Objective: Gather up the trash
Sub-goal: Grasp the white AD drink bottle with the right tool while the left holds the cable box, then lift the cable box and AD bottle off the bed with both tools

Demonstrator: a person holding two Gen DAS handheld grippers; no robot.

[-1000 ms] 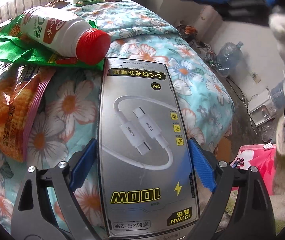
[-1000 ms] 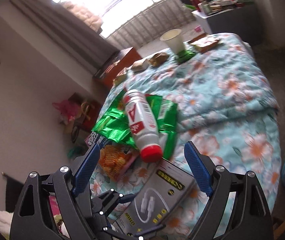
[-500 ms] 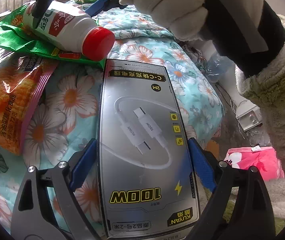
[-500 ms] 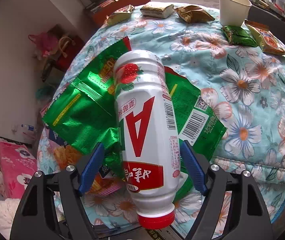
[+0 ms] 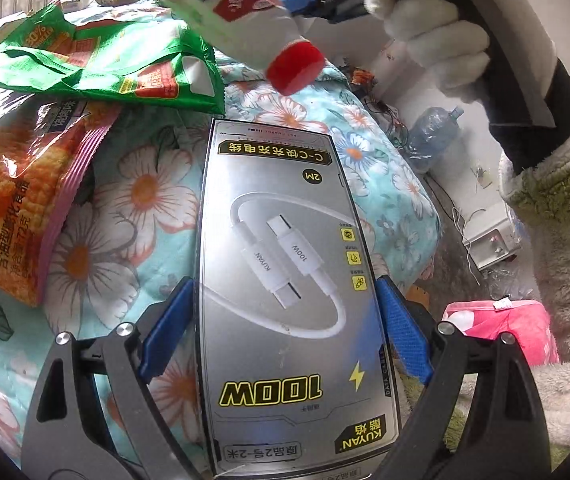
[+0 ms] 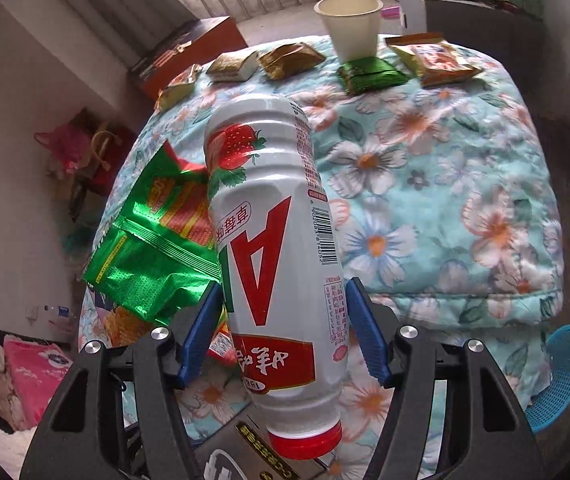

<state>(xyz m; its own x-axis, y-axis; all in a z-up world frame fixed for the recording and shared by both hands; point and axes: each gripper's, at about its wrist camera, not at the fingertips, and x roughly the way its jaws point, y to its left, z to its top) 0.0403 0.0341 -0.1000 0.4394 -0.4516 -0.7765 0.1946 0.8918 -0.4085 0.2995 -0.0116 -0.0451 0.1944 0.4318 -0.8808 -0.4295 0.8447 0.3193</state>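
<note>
We hold our left gripper tilted down over the bed, its blue pads clamped on the long edges of a flat, glossy grey box printed with a white cable. The box is held at its near part and its far end reaches out over the quilt, a soft, puffy cover in turquoise with big white and orange flowers.

Our right gripper points steeply down, and its jaws are closing on a bottle. The bottle is smooth white plastic, ribbed near its base, with a strawberry and a red letter on its label and a red screw cap turned toward us. Both blue pads sit against its sides. From the left wrist view the bottle hangs clear of the quilt, cap down, and our right hand in a fuzzy white glove and fleecy sleeve grips the tool's handle.

Beside the bottle lies a crinkled, shiny green foil bag. An orange snack bag lies left of the box. At the far edge of the bed stand a paper cup and several small wrappers. A blue mesh basket sits off the bed's right corner.
</note>
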